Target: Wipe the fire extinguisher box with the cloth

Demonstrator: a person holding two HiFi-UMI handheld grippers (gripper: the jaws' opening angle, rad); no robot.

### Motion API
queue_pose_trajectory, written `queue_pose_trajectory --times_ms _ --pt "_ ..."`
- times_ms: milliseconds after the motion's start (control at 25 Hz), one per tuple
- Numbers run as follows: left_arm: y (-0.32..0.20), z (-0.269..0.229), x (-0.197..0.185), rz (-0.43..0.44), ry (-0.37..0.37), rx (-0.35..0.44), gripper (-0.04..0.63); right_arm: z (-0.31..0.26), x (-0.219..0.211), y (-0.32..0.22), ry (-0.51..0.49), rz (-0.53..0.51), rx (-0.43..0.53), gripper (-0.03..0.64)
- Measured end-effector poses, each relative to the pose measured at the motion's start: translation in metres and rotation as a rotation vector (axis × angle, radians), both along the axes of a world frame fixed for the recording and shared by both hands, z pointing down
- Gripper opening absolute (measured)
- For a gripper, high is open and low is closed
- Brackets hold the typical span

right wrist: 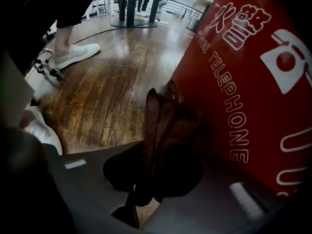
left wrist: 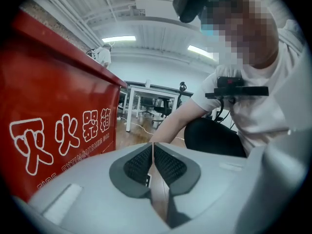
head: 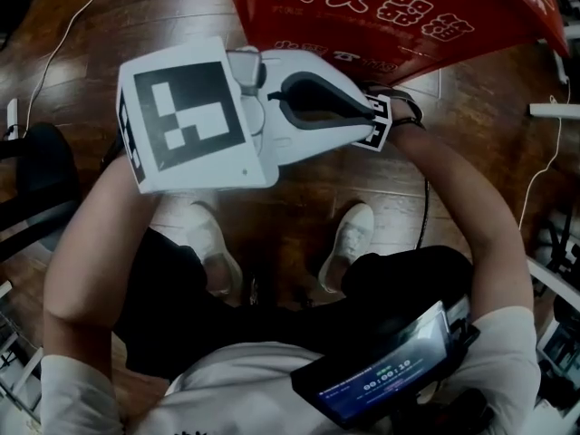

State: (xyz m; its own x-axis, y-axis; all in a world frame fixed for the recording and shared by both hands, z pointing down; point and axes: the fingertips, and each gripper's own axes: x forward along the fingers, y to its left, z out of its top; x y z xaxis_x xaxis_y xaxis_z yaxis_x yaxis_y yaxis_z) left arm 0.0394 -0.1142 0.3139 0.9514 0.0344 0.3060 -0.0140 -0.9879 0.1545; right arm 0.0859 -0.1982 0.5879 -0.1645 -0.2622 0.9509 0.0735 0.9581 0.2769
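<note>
One cloth (right wrist: pixel 163 123) in right tongs (right wrist: pixel 148 167), beside red box (right wrist: pixel 248 82), left tongs (left wrist: pixel 153 155) closed

Left claw (left wrist: pixel 153 149) closed and empty, right claw (right wrist: pixel 152 155) clamped on cloth (right wrist: pixel 166 115)

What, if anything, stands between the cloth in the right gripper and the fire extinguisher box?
Nothing visible does: the cloth, held in the right gripper, lies right beside the fire extinguisher box; contact is unclear.
</note>
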Motion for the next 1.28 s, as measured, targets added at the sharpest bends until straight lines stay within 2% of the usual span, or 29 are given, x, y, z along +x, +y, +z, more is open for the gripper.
queue_pose_trajectory --times_ms 160,280,480,720,880,1040,1280 --pt "-0.003 -0.004 -0.005 -0.012 0.01 0.021 0.014 0.011 -0.003 0.004 -0.005 0.009 -0.029 0.075" --pt "0.0 -0.015 -0.01 -0.015 0.032 0.05 0.014 -0.009 -0.009 0.013 -0.019 0.001 -0.039 0.075" --pt "0.009 -0.022 -0.017 -0.021 0.075 0.069 0.012 -0.113 -0.025 0.029 -0.059 -0.029 -0.01 0.075" --pt "0.047 -0.025 -0.021 0.055 0.07 0.108 0.011 -0.231 -0.067 0.019 -0.095 -0.048 0.1 0.075" --pt "0.065 -0.028 -0.011 0.096 0.065 0.101 0.011 -0.285 -0.081 0.0 -0.131 -0.046 0.154 0.075" --pt "0.079 -0.033 -0.006 0.138 0.056 0.091 0.011 -0.299 -0.09 -0.01 -0.142 -0.049 0.102 0.075" --pt "0.086 -0.036 -0.018 0.143 0.056 0.087 0.011 -0.27 -0.099 -0.024 -0.112 -0.011 0.061 0.075"
